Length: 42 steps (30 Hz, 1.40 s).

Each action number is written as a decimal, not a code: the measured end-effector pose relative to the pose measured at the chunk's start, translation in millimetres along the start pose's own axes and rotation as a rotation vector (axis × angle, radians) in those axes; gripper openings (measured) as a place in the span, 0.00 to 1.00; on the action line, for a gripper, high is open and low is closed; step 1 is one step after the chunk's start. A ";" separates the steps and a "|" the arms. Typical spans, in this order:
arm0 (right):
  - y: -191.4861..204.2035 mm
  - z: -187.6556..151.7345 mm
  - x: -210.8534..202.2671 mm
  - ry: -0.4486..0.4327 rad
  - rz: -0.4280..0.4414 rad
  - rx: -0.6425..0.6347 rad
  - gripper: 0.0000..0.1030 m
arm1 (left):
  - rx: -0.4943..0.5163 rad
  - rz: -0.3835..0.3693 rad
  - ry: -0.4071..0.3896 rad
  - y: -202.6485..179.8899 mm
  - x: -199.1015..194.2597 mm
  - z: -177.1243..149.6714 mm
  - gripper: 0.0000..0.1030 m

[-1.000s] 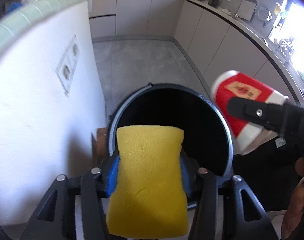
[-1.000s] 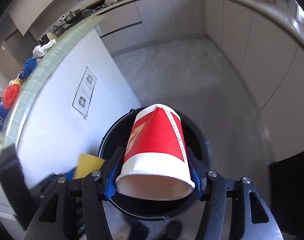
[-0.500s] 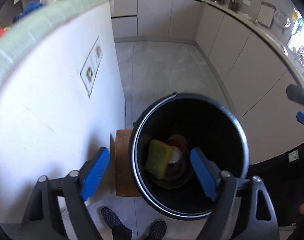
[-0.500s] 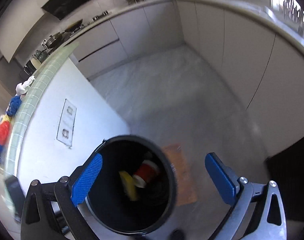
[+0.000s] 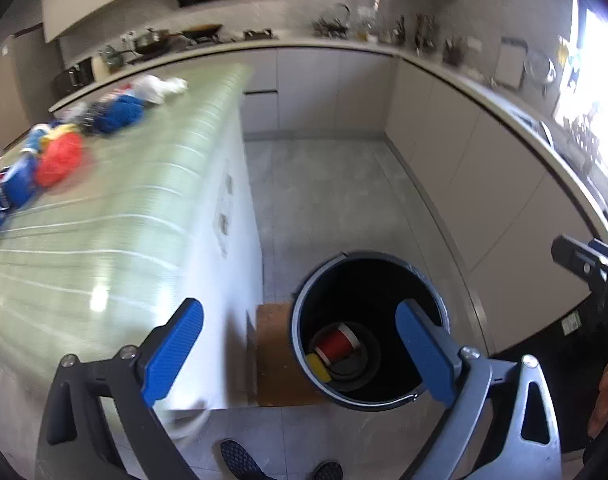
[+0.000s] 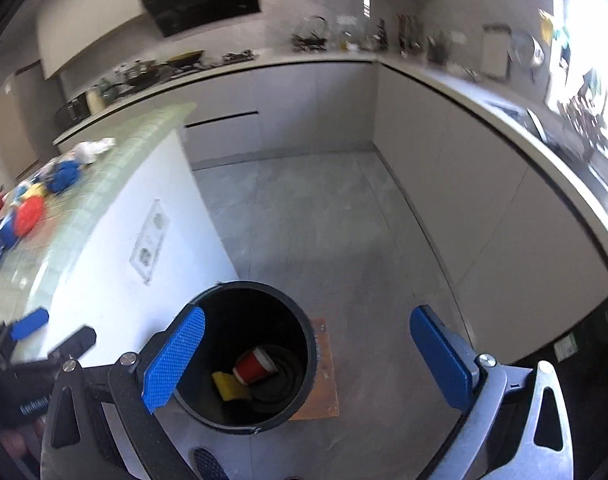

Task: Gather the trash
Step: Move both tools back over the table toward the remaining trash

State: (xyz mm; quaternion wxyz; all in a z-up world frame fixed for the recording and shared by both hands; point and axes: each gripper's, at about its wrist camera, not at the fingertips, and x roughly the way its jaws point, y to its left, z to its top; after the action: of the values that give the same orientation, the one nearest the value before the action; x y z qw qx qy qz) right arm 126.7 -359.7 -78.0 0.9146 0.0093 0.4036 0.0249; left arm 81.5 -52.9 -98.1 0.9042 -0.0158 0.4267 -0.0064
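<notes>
Trash lies at the bottom of a round black bin (image 5: 370, 330): a red paper cup (image 5: 336, 345) on its side and, touching it, a yellow sponge (image 5: 318, 366). The bin is smooth-walled with a thin pale rim and is stood on a flat brown board (image 5: 274, 356) on the grey floor, close against the white side of the table (image 5: 116, 236). A glossy pale-green tiled top is seen on the table, its straight edge dropping to the bin; blurred red, blue and white items (image 5: 60, 156) are heaped at its far end. The left gripper (image 5: 300, 346) is held above the bin, its ribbed blue fingers (image 5: 172, 346) wide apart and opening, with nothing between them. The right gripper (image 6: 308, 356) is likewise spread wide and empty, its textured fingers (image 6: 174, 362) framing the bin's right rim and bare floor. Open floor is left beyond the bin, bounded by smooth grey cabinets (image 6: 464, 184) curving along the right.
</notes>
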 end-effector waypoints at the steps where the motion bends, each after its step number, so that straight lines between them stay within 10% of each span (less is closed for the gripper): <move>1: 6.2 -0.6 -6.9 -0.007 0.004 -0.020 1.00 | -0.019 0.012 -0.015 9.4 -8.1 0.9 0.95; 28: 250.0 25.8 -64.8 -0.151 0.400 -0.338 1.00 | -0.336 0.334 -0.233 226.2 -107.9 -4.1 0.96; 42: 364.2 45.8 -30.3 -0.119 0.459 -0.419 0.91 | -0.351 0.334 -0.221 306.9 -76.8 8.0 0.89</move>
State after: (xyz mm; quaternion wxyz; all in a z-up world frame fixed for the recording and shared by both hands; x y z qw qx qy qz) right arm 126.3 2.5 -11.2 0.8890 -0.0870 0.3229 0.3127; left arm 38.3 255.9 -44.2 0.9173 -0.1021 0.3165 0.2190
